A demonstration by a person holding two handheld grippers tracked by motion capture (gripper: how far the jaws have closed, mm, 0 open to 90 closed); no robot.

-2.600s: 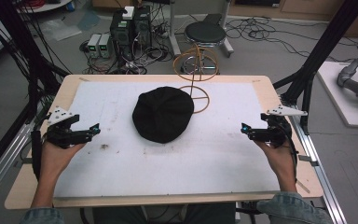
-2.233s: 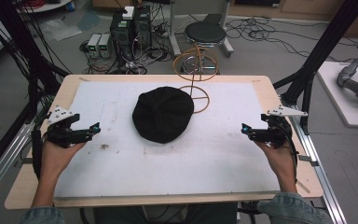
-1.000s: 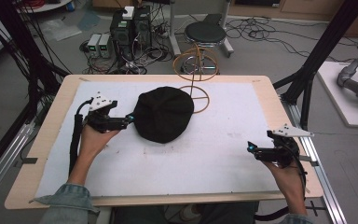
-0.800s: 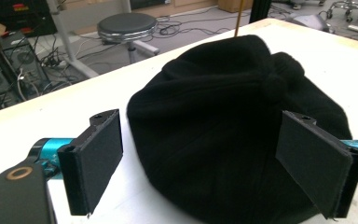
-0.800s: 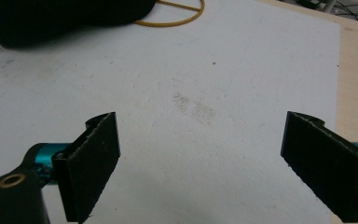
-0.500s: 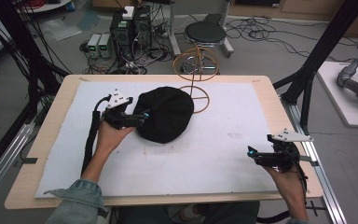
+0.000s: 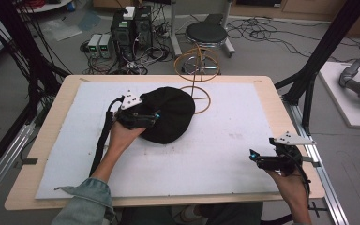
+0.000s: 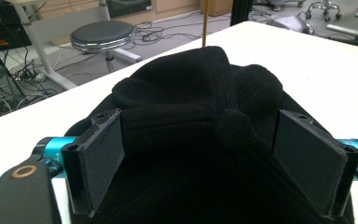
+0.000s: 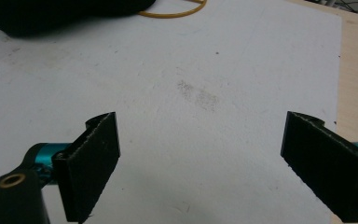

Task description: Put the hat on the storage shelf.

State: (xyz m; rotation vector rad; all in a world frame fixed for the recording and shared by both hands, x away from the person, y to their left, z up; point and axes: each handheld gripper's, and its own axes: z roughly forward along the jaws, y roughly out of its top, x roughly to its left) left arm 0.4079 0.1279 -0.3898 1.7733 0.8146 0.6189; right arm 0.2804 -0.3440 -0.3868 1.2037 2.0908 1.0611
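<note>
A black fabric hat [image 7: 171, 110] lies on the white mat [image 7: 225, 140], left of centre. My left gripper [image 7: 155, 118] is over its left side, open. In the left gripper view the two pads stand wide apart on either side of the hat's crown [image 8: 200, 93], with the top button between them. My right gripper [image 7: 254, 157] hovers open near the mat's front right corner, nothing between its jaws. From the right gripper view [image 9: 205, 158] bare mat lies ahead, with the hat [image 9: 65, 14] far off at the upper left.
A gold wire stand [image 7: 198, 70] rises at the back of the table, its ring base [image 7: 201, 99] touching the hat's right side. The wooden table edge [image 7: 290, 122] borders the mat. A stool [image 7: 206, 33], computers and cables sit on the floor behind.
My left gripper has travelled from the table's left edge rightward onto the hat. The right gripper has pulled back toward the front right corner.
</note>
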